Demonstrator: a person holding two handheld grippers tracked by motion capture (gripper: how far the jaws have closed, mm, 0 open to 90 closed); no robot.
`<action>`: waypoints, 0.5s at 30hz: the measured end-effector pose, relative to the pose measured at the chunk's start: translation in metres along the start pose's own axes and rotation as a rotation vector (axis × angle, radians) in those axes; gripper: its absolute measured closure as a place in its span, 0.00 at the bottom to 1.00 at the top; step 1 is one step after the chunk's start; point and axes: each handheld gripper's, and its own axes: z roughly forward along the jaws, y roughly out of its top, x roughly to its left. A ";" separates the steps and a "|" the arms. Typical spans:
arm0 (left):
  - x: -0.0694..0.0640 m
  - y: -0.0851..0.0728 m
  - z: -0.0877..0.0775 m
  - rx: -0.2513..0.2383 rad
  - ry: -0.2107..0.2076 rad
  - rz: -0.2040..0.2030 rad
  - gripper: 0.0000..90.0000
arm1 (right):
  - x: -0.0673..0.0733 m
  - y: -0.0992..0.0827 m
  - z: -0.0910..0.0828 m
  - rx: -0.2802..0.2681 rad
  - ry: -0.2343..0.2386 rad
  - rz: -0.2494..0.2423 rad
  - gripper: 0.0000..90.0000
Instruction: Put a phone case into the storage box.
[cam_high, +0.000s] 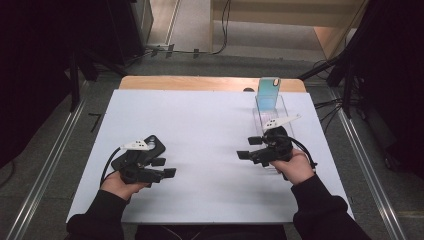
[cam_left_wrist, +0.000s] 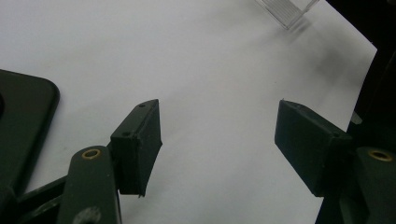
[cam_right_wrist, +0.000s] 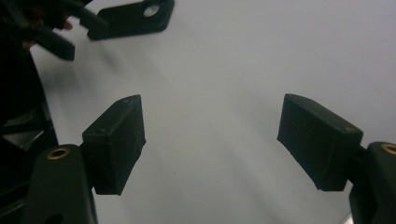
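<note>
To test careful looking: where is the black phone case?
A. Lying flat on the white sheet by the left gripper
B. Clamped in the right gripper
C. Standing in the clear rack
A: the black phone case lies flat on the white sheet beside the left gripper, whose jaws stand open and empty.

I found no writing, label, brand, number or sign that I could read in any of the three views. The black phone case (cam_high: 150, 148) and the iridescent phone case (cam_high: 268, 93) showed no lettering that I could make out, and the white sheet on the worktop (cam_high: 200, 130) was blank.
</note>
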 end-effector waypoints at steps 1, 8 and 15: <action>0.000 0.000 0.000 0.000 0.000 0.000 0.35 | 0.001 -0.003 0.000 0.014 -0.001 -0.016 0.24; -0.001 0.000 0.000 -0.002 -0.003 0.002 0.35 | 0.003 -0.027 -0.004 0.000 0.021 -0.040 0.24; -0.002 0.000 0.000 -0.004 -0.006 0.018 0.35 | 0.006 -0.049 -0.009 0.005 0.026 -0.033 0.24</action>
